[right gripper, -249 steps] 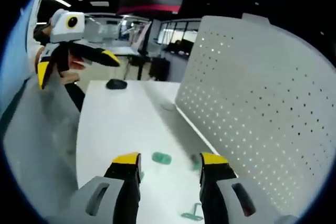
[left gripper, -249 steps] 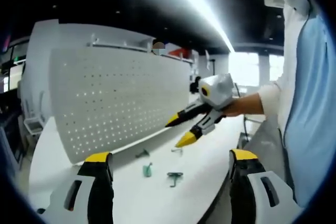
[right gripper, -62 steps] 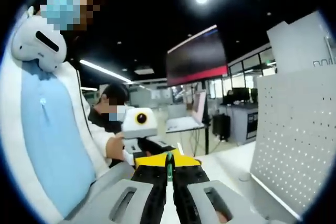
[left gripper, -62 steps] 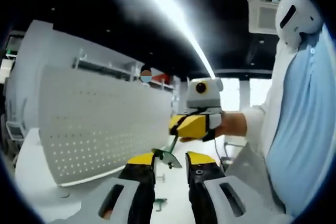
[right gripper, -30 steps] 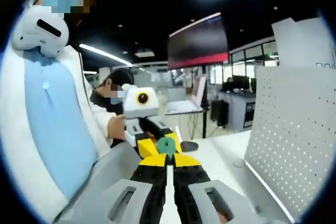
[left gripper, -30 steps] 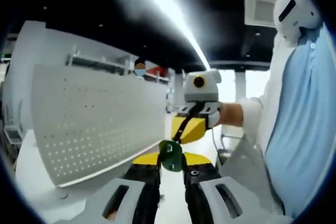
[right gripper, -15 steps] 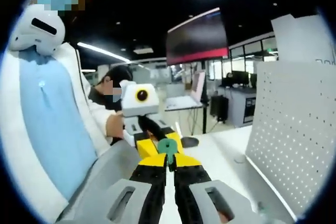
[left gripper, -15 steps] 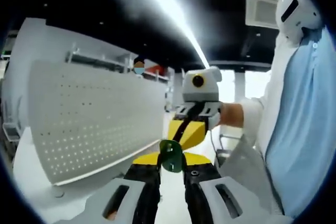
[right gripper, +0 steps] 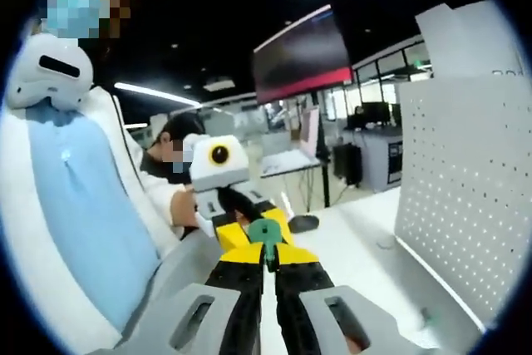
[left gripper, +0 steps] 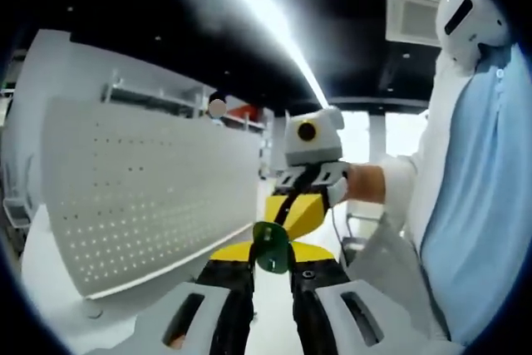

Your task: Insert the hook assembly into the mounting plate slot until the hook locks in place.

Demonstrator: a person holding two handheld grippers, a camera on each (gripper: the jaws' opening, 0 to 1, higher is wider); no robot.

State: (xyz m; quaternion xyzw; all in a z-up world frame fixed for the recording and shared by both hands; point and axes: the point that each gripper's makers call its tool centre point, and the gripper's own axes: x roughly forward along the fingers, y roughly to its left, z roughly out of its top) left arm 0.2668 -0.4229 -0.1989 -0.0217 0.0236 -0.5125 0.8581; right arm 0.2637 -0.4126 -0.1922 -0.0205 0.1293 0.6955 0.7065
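Since half a second ago little has changed: you keep both hand-held grippers raised and facing each other, tips almost meeting, though the right one now sits a touch lower and further left in the left gripper view. Eight seconds back the green parts lay on the tabletop and both pairs of jaws stood wide; now they are lifted off it.

Your left hand-held gripper point(left gripper: 271, 253) is clenched on a round green plate point(left gripper: 271, 246), which stands upright between its yellow tips. Your right hand-held gripper point(right gripper: 267, 255) is clenched on a thin green hook piece point(right gripper: 266, 240), whose top pokes up just above its tips.

Whether the hook has entered the plate's slot is hard to make out: the two parts overlap at the tips and the slot itself is too small to see (the green blurs together in both views). The rest of the hook is hidden between the jaws.

The left gripper view shows the right hand-held gripper point(left gripper: 297, 214) held by your hand point(left gripper: 364, 182), with the white pegboard point(left gripper: 150, 189) to the left and the tabletop point(left gripper: 50, 288) below it. The right gripper view shows the left hand-held gripper point(right gripper: 245, 230) from the front, the pegboard point(right gripper: 465, 205) on the right, a dark screen point(right gripper: 303, 54) overhead, and a small green part point(right gripper: 426, 317) lying on the tabletop point(right gripper: 357, 255) near the pegboard's foot.
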